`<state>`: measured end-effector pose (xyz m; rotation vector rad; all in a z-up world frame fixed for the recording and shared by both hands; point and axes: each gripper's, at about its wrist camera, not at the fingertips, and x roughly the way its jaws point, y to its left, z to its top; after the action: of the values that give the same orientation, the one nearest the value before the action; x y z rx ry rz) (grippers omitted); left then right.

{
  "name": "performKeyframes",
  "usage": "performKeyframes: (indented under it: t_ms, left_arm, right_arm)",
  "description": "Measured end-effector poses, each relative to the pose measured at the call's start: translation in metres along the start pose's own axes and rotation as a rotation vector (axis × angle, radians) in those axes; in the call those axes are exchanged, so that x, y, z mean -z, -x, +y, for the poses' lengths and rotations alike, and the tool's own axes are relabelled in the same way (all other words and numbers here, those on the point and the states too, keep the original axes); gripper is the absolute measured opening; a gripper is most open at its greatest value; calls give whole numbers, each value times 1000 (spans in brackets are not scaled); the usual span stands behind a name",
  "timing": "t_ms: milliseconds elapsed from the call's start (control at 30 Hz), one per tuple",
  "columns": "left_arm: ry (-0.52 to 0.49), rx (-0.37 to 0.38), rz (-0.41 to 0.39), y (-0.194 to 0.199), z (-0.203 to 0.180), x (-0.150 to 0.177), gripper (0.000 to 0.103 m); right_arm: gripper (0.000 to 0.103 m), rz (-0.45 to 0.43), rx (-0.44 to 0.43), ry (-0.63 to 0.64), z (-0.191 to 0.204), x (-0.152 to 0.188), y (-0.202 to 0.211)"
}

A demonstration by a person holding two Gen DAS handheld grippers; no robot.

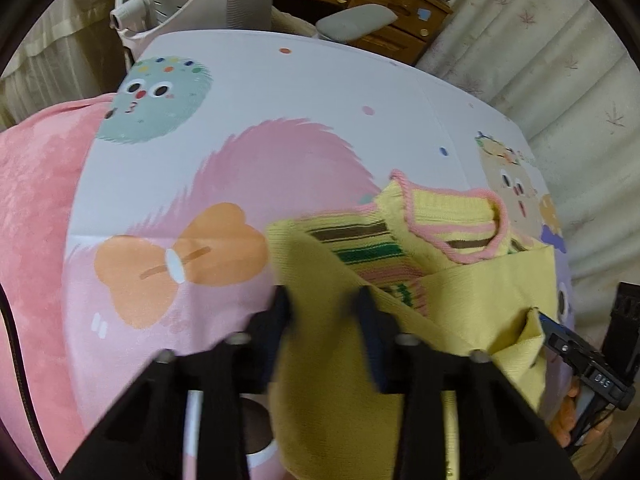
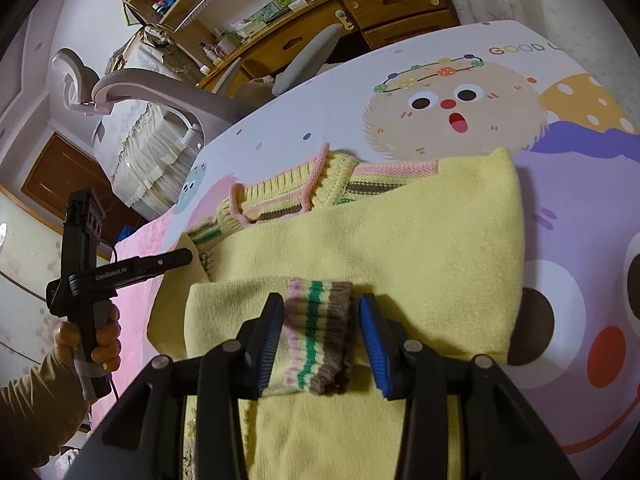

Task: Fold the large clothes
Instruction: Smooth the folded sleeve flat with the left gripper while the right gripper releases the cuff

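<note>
A yellow knit sweater with pink collar trim and striped front lies partly folded on a cartoon-print bed sheet. In the right wrist view my right gripper stands open, its blue pads on either side of the striped sleeve cuff. In the left wrist view my left gripper is open, with a yellow fold of the sweater between its blurred fingers. The left gripper also shows in the right wrist view at the sweater's left edge. The right gripper's tip shows in the left wrist view.
A pink blanket lies at the bed's left edge. A grey office chair and a wooden desk with drawers stand beyond the bed. Curtains hang on the right.
</note>
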<state>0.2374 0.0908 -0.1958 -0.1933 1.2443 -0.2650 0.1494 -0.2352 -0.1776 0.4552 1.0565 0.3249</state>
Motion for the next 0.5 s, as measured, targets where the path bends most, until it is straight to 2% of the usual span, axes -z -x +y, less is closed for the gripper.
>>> performKeyframes:
  t_ms: [33, 67, 100, 133, 233, 333, 400, 500]
  left_arm:
    - [7, 0, -9, 1, 1, 1, 18]
    - [13, 1, -16, 4, 3, 1, 16]
    - [17, -5, -31, 6, 2, 3, 16]
    - [15, -15, -44, 8, 1, 4, 15]
    - [32, -21, -74, 15, 2, 7, 15]
    - [88, -8, -83, 19, 10, 9, 15]
    - [117, -5, -86, 18, 13, 9, 15]
    - [149, -10, -98, 16, 16, 9, 15]
  right_arm:
    - [39, 7, 7, 21, 4, 0, -1]
    - [36, 20, 54, 55, 9, -1, -3]
    - [13, 25, 87, 78, 12, -1, -4]
    - [4, 32, 114, 106, 17, -1, -3]
    - [4, -41, 111, 151, 35, -4, 24]
    - [4, -170, 133, 226, 57, -12, 65]
    - [4, -244, 190, 250, 63, -20, 84]
    - [3, -274, 290, 249, 53, -35, 85]
